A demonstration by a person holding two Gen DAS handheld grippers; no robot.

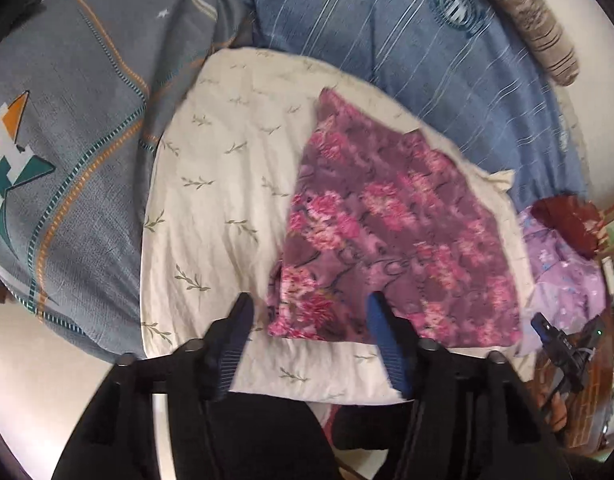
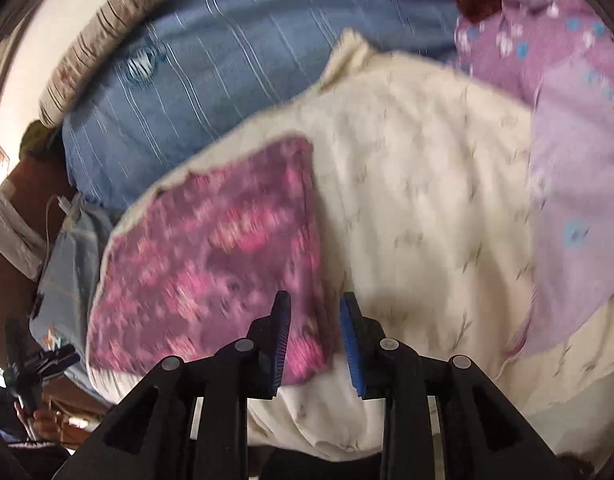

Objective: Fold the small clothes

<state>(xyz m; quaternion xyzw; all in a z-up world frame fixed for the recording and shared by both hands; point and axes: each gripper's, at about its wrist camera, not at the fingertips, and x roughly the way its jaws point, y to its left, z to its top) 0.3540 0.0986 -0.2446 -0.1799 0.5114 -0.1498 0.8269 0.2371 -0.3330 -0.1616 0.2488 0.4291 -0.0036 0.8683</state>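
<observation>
A: Anything holding the clothes?

B: No basket or bin in view. Only a cream leaf-print cloth spread flat over a blue striped bedcover, serving as the work surface.

A: And on that cloth?

B: A pink floral garment, folded flat, lying toward the cloth's right half in the left wrist view, its near edge just short of the cloth's near edge.

A: Beside the cloth?

B: Off its right edge, a heap of lilac clothes. Off its left edge, a grey patterned quilt. Beyond its far edge, a striped bolster.

A: Grippers?

B: Left gripper above the cloth's near edge, jaws wide apart, nothing between the pads. Right gripper over the garment's near right corner, jaws narrowly apart, gripping nothing, though blurred.

A: Free room?

B: Bare cloth left of the garment, and a strip along the near edge.
</observation>
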